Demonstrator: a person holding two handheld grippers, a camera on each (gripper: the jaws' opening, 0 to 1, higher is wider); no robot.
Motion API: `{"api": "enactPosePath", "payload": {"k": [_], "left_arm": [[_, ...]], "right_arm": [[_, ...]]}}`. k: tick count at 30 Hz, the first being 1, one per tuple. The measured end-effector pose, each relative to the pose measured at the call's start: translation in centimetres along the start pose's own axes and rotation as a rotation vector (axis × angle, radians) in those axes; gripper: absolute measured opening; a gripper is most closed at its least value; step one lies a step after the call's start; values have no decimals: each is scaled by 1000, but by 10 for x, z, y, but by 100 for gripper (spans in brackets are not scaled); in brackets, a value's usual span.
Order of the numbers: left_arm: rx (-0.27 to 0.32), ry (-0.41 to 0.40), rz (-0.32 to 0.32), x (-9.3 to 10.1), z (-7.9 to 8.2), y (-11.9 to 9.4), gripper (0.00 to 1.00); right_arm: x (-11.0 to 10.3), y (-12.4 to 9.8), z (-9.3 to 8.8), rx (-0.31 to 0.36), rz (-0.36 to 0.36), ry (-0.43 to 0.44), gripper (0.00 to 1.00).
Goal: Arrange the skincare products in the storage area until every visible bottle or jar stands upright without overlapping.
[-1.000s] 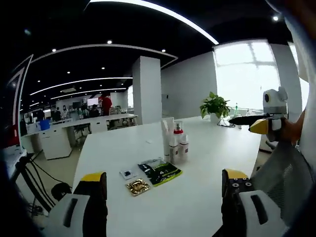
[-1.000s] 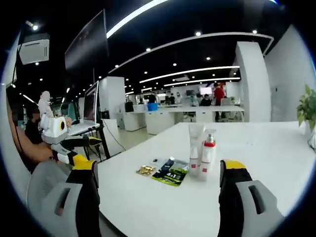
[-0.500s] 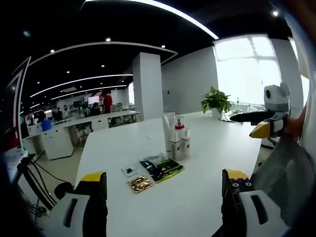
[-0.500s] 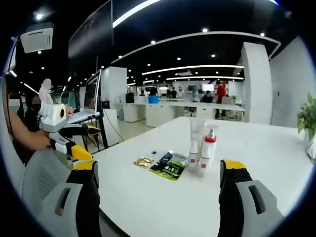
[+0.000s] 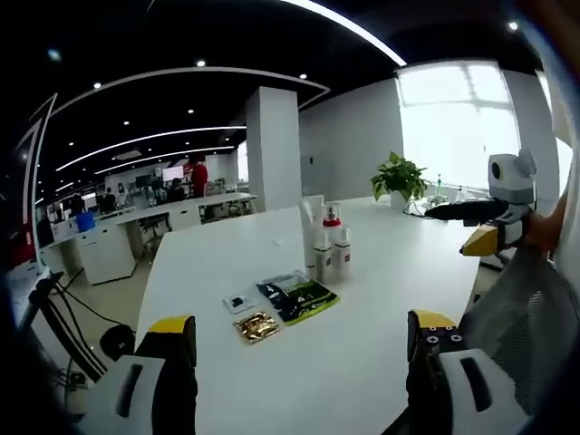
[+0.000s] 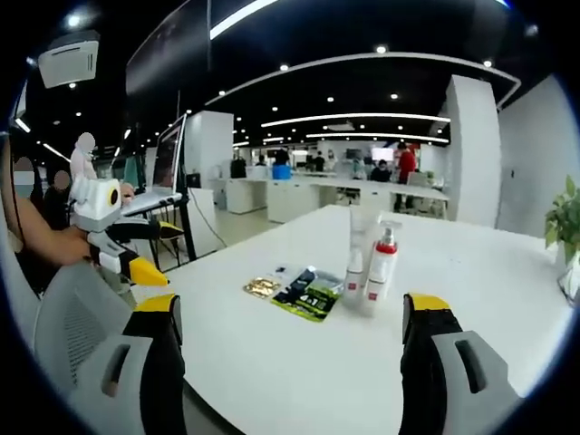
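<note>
A tight cluster of upright skincare bottles (image 5: 327, 249), white with one red-capped pump, stands mid-table on the long white table (image 5: 381, 326). In the right gripper view the same bottles (image 6: 372, 264) stand beyond my jaws. Flat sachets lie beside them: a green-black packet (image 5: 299, 298), a gold one (image 5: 256, 326) and a small white one (image 5: 239, 301). My left gripper (image 5: 299, 337) is open and holds nothing, well short of the bottles. My right gripper (image 6: 292, 315) is open too, with nothing in it. Each gripper also appears in the other's view, the right gripper (image 5: 494, 231) and the left gripper (image 6: 122, 258).
A grey mesh chair back (image 6: 68, 317) sits between me and the table edge. A potted plant (image 5: 399, 178) stands at the far end of the table. Office desks and people fill the room behind; a white pillar (image 5: 272, 149) rises beyond the table.
Both views have drifted a little with the hands. The bottles and sachets have stayed where they were, and both grippers have stayed open.
</note>
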State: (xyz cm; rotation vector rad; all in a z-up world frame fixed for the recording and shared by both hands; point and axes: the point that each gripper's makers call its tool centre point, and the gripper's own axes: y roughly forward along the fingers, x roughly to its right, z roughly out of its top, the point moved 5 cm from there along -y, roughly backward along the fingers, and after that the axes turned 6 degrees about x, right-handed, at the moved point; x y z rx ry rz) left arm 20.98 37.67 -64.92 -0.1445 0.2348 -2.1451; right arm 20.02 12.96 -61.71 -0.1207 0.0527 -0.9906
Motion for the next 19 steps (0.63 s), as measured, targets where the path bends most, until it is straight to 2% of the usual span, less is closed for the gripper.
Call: {"api": "enactPosePath", "payload": {"k": [11,19], "left_arm": [[-35,5,-3,1,-5,0,100],[-42,4,16,-1,-4,0,100]], "right_arm": [[-9,2,-2,-21,54,-3,99],[-2,2,-4,-30,15,-10,98]]}}
